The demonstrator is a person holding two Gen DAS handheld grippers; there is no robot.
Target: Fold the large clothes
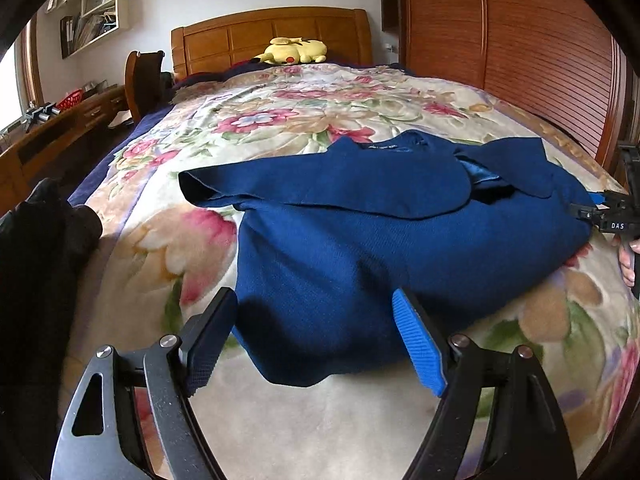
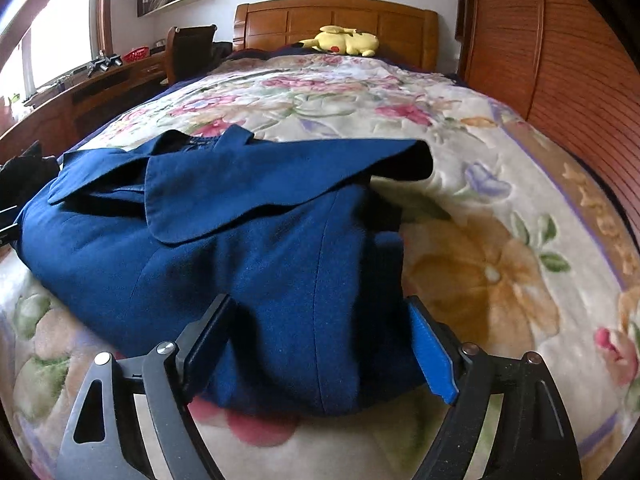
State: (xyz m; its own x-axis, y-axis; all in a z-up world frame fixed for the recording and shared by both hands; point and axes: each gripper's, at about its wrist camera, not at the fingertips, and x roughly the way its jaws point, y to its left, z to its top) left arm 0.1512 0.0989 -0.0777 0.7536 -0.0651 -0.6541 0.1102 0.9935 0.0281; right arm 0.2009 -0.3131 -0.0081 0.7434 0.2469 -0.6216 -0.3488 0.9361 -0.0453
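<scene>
Coat (image 1: 360,248), dark blue and heavy, lies flat on the flowered blanket (image 1: 280,120) that covers the bed, its body spread toward the near edge and its collar end toward the headboard (image 1: 272,36). 1 sleeve (image 1: 320,188) is folded across the chest, with the open cuff pointing out to the side. In the right wrist view the same sleeve (image 2: 260,188) crosses the coat (image 2: 280,280) and its cuff hangs a little above the blanket (image 2: 480,240).

Left claw (image 1: 316,340) hangs over the near hem with its 2 fingers spread wide apart and nothing between them; the blue pad (image 1: 420,344) sits just above the cloth. Right claw (image 2: 316,344) is likewise spread wide, its fingers straddling the lower edge of the coat without pinching it. From the left wrist view the right claw (image 1: 600,216) shows only at the far right edge, beside the coat's side.

A yellow plush toy (image 1: 294,51) rests by the headboard. A wooden wardrobe (image 1: 520,40) stands along 1 side of the bed, and a long wooden bench (image 2: 100,84) with a chair (image 2: 190,50) runs under the window on the other. A dark garment (image 1: 44,240) lies at the bed's edge.
</scene>
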